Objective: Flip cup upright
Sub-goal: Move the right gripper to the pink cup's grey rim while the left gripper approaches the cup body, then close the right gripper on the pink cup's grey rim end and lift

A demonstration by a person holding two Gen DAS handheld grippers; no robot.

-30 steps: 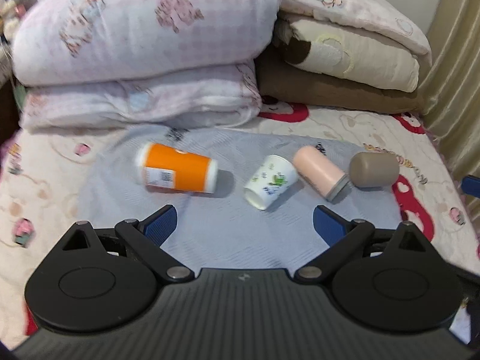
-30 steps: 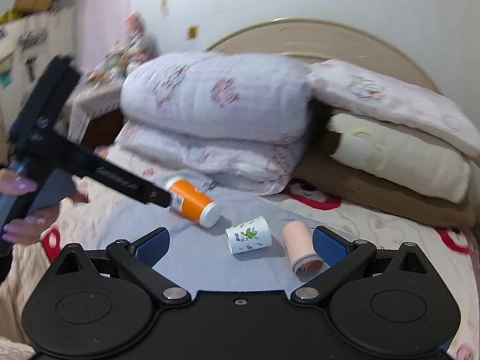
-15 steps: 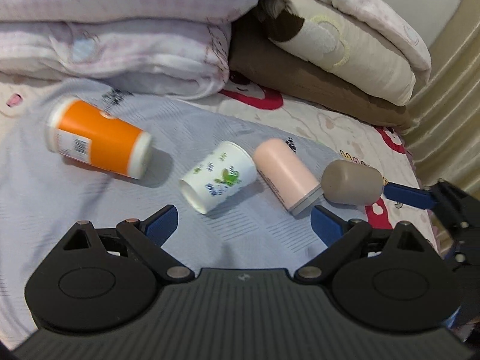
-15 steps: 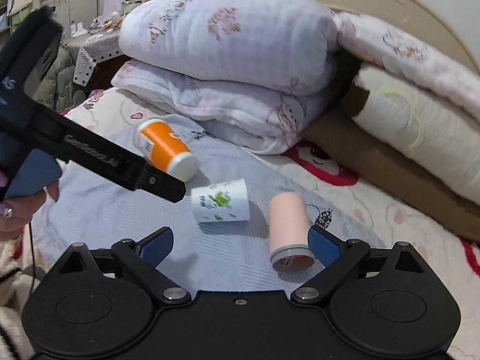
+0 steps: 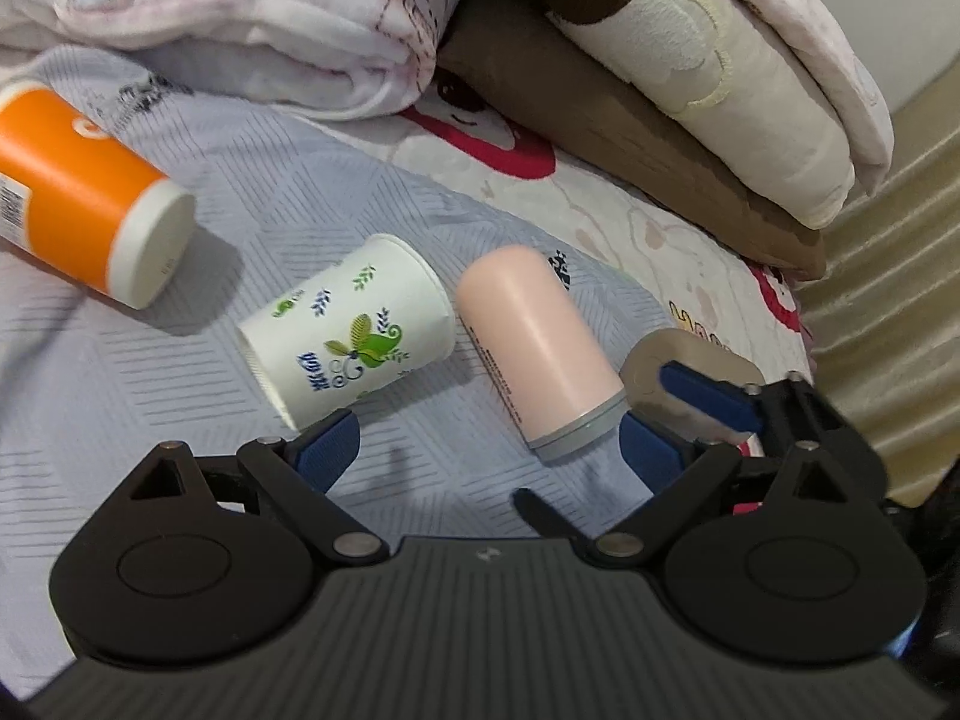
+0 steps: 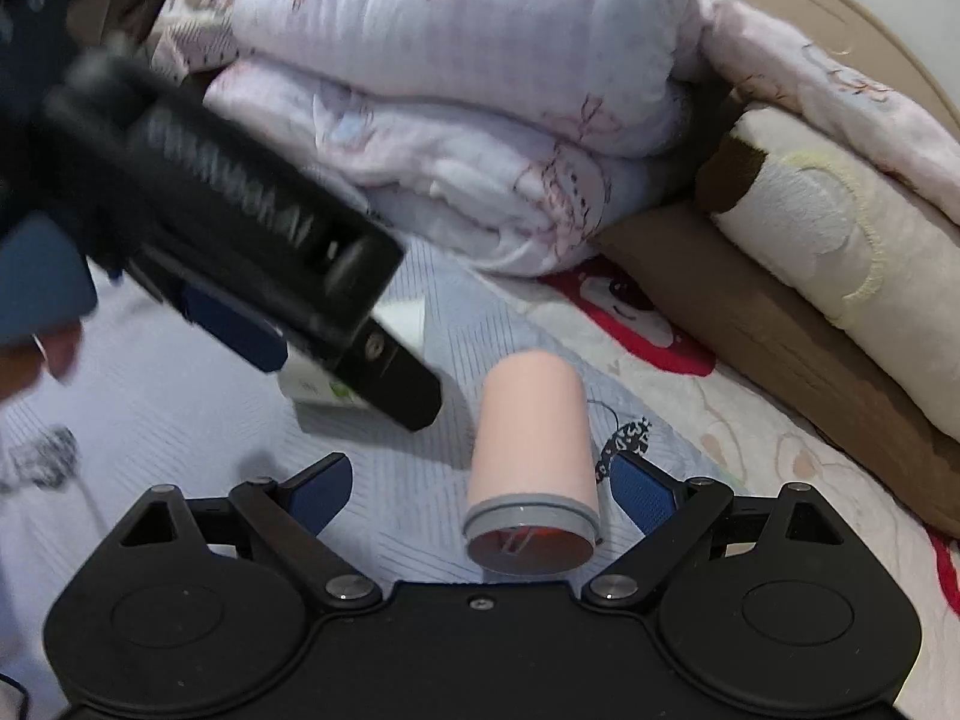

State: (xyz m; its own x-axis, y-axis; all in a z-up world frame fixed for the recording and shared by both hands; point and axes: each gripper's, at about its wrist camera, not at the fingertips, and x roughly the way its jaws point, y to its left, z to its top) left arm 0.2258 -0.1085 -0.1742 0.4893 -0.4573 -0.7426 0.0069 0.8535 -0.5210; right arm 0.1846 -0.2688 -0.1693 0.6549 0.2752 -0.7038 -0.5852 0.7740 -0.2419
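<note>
Now both grippers sit closer to the cups than 0.5 s ago. Right gripper [image 6: 474, 480], jaws wide, straddles the pink cup [image 6: 531, 420] lying sideways; left gripper [image 5: 489, 450], wide, nears the white cup [image 5: 348, 330].

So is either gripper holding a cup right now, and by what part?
No. The right gripper is open around the pink cup, fingers apart from it. The left gripper is open and holds nothing.

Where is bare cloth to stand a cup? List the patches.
Free: the cloth in front of the orange cup, left of the white cup; and the strip behind both, up to the quilt. Crowded: white cup, pink cup and tan cup lie side by side, nearly touching.
</note>
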